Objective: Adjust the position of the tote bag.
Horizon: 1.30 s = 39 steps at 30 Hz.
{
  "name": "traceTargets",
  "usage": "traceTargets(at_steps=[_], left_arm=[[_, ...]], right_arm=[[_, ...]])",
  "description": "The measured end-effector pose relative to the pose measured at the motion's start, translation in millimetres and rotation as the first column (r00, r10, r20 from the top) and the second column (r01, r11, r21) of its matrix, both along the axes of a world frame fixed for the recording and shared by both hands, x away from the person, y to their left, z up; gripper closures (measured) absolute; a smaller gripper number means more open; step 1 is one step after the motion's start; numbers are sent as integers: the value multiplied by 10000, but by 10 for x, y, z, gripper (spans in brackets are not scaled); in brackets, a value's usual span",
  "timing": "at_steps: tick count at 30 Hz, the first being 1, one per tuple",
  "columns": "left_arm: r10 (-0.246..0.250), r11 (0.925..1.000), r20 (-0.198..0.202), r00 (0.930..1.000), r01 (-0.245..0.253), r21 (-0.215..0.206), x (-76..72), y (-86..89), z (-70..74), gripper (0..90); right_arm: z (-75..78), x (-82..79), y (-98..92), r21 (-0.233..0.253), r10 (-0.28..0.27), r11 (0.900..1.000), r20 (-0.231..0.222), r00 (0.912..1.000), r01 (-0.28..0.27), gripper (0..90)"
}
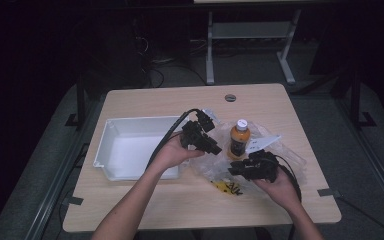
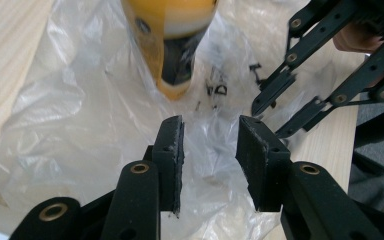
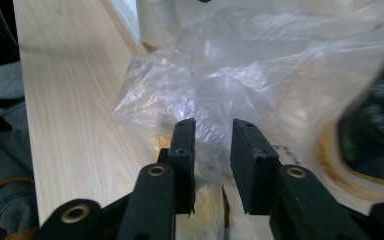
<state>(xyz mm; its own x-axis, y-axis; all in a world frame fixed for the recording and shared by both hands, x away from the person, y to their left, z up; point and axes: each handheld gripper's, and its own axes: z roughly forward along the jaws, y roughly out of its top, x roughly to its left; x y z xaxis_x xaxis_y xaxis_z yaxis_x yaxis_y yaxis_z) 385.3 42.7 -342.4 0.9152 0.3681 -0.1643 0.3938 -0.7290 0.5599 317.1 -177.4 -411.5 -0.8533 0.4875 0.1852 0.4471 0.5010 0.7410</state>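
A: Both sets of jaws stood parted over the plastic bag (image 2: 80,130), the left gripper (image 2: 210,150) and right gripper (image 3: 212,160) gripping nothing.

B: The orange bottle (image 2: 172,45) stood just beyond the left jaws; a careless tug on the film could have toppled it.

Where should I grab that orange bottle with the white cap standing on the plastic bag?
Probably the orange bottle is best gripped across its round body, just under the white cap, coming in level from the left gripper side. It stands upright on the crinkled clear plastic bag, with its sides exposed.
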Motion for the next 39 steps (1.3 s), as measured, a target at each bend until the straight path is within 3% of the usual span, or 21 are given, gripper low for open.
traceTargets(at_steps=[5, 19, 32, 39], left_arm=[[6, 10000, 87, 10000, -6, -19, 40, -57, 75, 602], [-64, 9999, 316, 9995, 67, -107, 165, -253, 228, 532], [-152, 9998, 634, 9979, 159, -104, 301, -441, 316, 464], [-171, 9998, 530, 9984, 176, -77, 368, -530, 327, 457]], right_arm=[[72, -52, -205, 212, -470, 9987, 278, 9985, 464, 623], [86, -105, -652, 308, -1376, 9901, 302, 9900, 1367, 501], [64, -137, -840, 226, -1797, 9835, 218, 9835, 1792, 419], [46, -155, -906, 144, -1991, 9799, 230, 9797, 1988, 395]])
